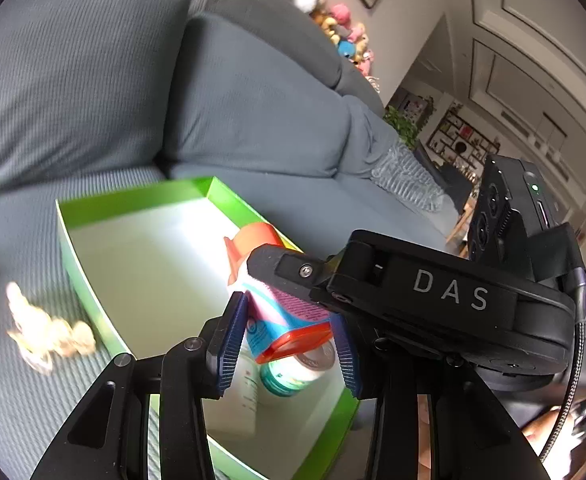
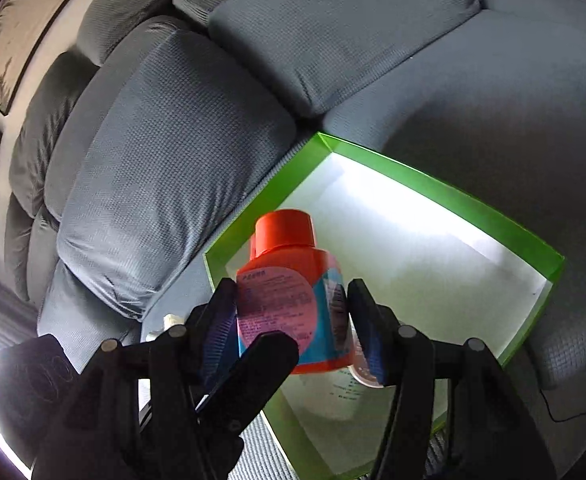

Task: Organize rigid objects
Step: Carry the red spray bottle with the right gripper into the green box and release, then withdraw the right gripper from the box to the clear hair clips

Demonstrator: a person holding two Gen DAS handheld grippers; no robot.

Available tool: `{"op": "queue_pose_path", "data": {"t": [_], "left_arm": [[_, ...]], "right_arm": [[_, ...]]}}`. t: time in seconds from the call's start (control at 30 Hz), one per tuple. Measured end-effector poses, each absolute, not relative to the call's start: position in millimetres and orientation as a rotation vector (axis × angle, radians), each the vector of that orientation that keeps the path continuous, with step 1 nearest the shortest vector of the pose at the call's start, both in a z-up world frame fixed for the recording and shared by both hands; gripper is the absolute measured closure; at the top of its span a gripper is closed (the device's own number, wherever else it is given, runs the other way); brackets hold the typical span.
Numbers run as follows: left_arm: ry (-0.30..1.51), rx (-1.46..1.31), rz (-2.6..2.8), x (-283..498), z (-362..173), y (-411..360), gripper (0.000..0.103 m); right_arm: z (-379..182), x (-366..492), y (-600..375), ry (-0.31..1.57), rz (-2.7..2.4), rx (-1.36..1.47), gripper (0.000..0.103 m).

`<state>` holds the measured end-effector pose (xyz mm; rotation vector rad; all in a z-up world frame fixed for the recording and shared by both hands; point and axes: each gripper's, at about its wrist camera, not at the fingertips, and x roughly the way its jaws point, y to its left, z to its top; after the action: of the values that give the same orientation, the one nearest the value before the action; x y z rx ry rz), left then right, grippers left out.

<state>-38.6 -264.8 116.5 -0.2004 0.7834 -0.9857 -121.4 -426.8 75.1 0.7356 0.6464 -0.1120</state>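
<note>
Both grippers clamp one orange-capped plastic bottle with a blue and pink label (image 1: 281,312) (image 2: 289,300), held just above a shallow green cardboard box with a white inside (image 1: 93,304) (image 2: 445,192) that sits on the seat of a grey-blue fabric sofa (image 1: 253,112) (image 2: 181,152). Left gripper (image 1: 289,344): jaws narrow, blue ribbed pads (image 1: 229,336) pressed on the bottle's lower body near its orange base, one on each side. Right gripper (image 2: 293,328): jaws a bit wider, pads (image 2: 369,336) against the labelled sides, cap pointing away from the camera toward the box's far wall. In the left view the right gripper's black finger (image 1: 293,268) crosses over the top of the bottle; its body is marked DAS. In the right view a black finger of the left gripper (image 2: 261,360) overlaps the bottle's lower front. Under the bottle, inside the box, lies a small round teal jar with a silver lid (image 1: 297,372) (image 2: 367,372) beside a flat white printed item (image 1: 245,392); can't tell what that is. Rest of the box floor is bare white. Outside the box on the seat, left view, a blurred pale beige lumpy object (image 1: 49,332); too blurred to identify. Soft toys (image 1: 333,20) line the sofa back far off. A fingertip shows at the lower right edge of the left view.
</note>
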Motion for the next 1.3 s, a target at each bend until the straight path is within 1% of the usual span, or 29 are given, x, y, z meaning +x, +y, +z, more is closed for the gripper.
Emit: {"op": "queue_pose_path", "data": {"t": [0.1,0.17,0.23,0.4,0.53,0.7,0.77,0.8,0.83,1.13,1.3], "left_arm": [[0.821,-0.273,-1.006,-35,112,-258,0.061],[0.815,-0.291,-1.001,-36,114,-252,0.061],[0.805,-0.276,-0.986,-39,116,-247,0.061],[0.777,-0.23,-0.948,-49,125,-231,0.061],[0.755,-0.219,-0.899,-50,129,-207,0.053],[0.75,-0.243,-0.823,-45,128,-168,0.052],[0.742,-0.242,-0.785,-45,128,-153,0.048],[0.738,-0.24,-0.776,-45,127,-146,0.044],[0.734,-0.238,-0.772,-44,126,-137,0.043],[0.707,-0.29,-0.635,-32,113,-78,0.042],[0.717,-0.375,-0.606,-20,100,-51,0.042]], "right_arm": [[77,-125,-428,0.642,-0.175,0.719,0.045],[76,-125,-429,0.641,-0.179,0.72,0.042],[76,-125,-429,0.64,-0.169,0.726,0.039],[83,-125,-420,0.625,-0.199,0.682,0.037],[89,-122,-410,0.608,-0.175,0.661,0.032],[94,-117,-392,0.616,-0.162,0.606,0.029],[94,-116,-383,0.622,-0.149,0.582,0.029],[95,-114,-379,0.622,-0.145,0.574,0.029],[96,-112,-375,0.624,-0.137,0.56,0.029],[96,-101,-341,0.639,-0.123,0.45,0.026],[95,-93,-320,0.632,-0.085,0.409,0.023]]}}
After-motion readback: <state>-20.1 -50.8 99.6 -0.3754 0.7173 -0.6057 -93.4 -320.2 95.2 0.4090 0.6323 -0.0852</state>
